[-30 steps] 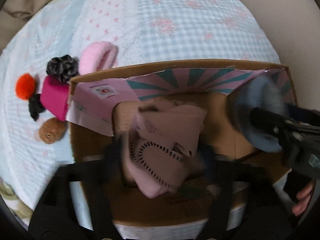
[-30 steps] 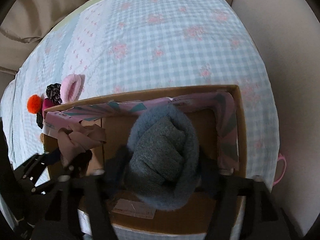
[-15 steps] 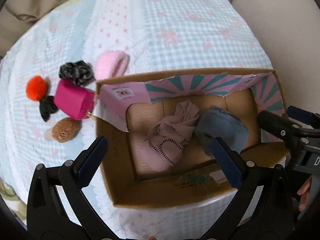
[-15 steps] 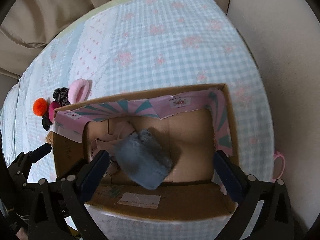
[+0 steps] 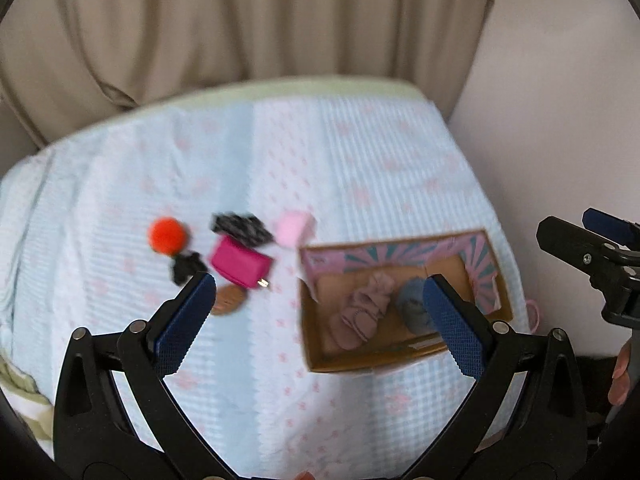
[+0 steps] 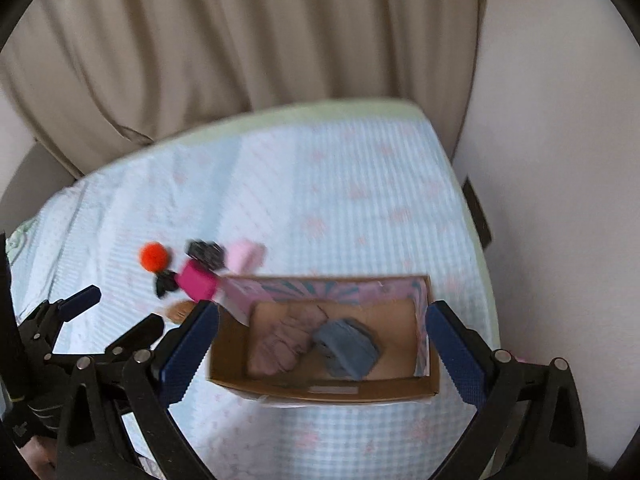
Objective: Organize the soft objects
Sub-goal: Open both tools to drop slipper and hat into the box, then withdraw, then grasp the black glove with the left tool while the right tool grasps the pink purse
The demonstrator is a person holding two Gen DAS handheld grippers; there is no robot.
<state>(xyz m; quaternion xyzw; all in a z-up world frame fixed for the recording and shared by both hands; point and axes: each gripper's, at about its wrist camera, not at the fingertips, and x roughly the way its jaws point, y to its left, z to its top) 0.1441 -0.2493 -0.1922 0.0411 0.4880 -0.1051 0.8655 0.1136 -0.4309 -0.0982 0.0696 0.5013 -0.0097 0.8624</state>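
The left gripper [image 5: 316,314] hangs above the bed with its blue-padded jaws spread wide and nothing between them. The right gripper [image 6: 322,346] is likewise empty; its jaws have just been opening and now stand fully apart, high over the cardboard box [image 6: 320,390].

The box sits on the near right part of the bed [image 5: 360,168], which is covered in a pale blue checked and pink-flowered spread. Its inner flaps are pink with teal rays. Inside, on the left, lies a dusty pink soft slipper [image 6: 282,342] with dark stitching, and just to its right, touching it, a grey-blue fuzzy slipper [image 6: 348,348].

To the left of the box, still out on the bed, is a small cluster: a magenta pouch [image 5: 240,266] beside the box's far left corner, a black-and-white scrunchie [image 5: 240,228] just beyond it, a pale pink fluffy piece [image 5: 294,228] at the box's far corner, an orange pompom [image 5: 166,236] further left with a black fuzzy bit [image 5: 184,268] below it, and a brown furry ball [image 5: 228,300] nearest, partly behind the left gripper's finger.

Beige curtains [image 6: 240,40] hang beyond the bed's far edge. The view is blurred.
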